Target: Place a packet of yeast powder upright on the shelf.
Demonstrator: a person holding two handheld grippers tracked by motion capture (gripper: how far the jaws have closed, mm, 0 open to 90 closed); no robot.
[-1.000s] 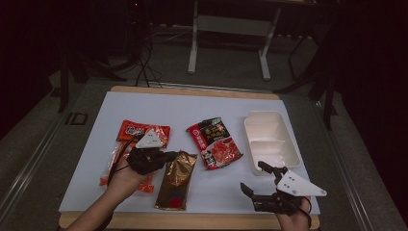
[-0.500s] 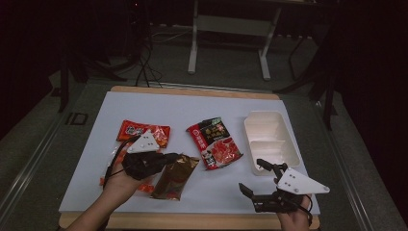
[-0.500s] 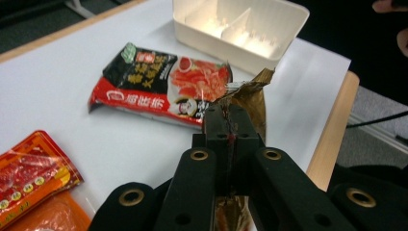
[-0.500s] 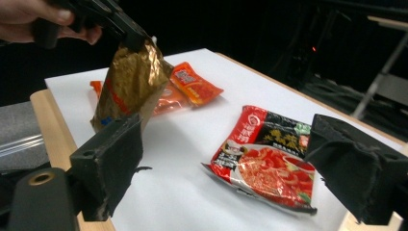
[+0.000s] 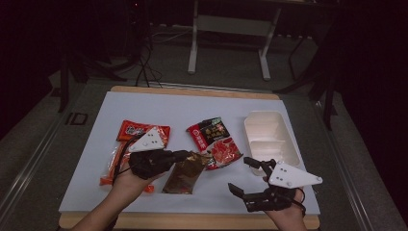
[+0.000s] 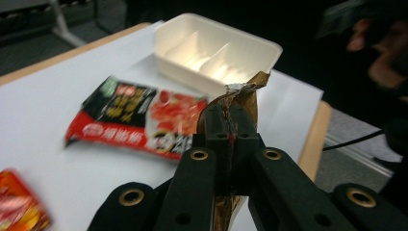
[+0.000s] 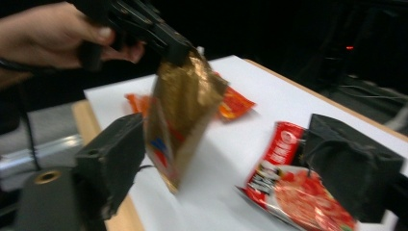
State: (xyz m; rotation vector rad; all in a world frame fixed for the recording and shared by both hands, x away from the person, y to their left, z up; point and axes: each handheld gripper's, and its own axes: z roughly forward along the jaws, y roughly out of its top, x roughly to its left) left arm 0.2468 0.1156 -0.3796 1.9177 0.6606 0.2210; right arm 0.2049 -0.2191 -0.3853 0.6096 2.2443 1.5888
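My left gripper (image 5: 188,156) is shut on the top edge of a brown-gold snack packet (image 5: 184,174), which hangs tilted above the white mat. In the left gripper view the jaws (image 6: 230,115) pinch the packet's crumpled end (image 6: 246,89). My right gripper (image 5: 239,174) is open near the front right of the table, with nothing between its fingers. In the right gripper view the brown-gold packet (image 7: 183,110) dangles from the left gripper (image 7: 177,50), beyond my open right gripper (image 7: 231,159).
A red-and-black packet (image 5: 214,142) lies mid-table. Orange-red packets (image 5: 138,130) lie at the left. A white two-compartment tray (image 5: 265,134) stands at the right, just beyond the right gripper. The table's front wooden edge (image 5: 192,221) is close to both hands.
The brown-gold packet, flat on the mat a second ago, now hangs lifted from the left gripper. The right gripper has drifted slightly to the right.
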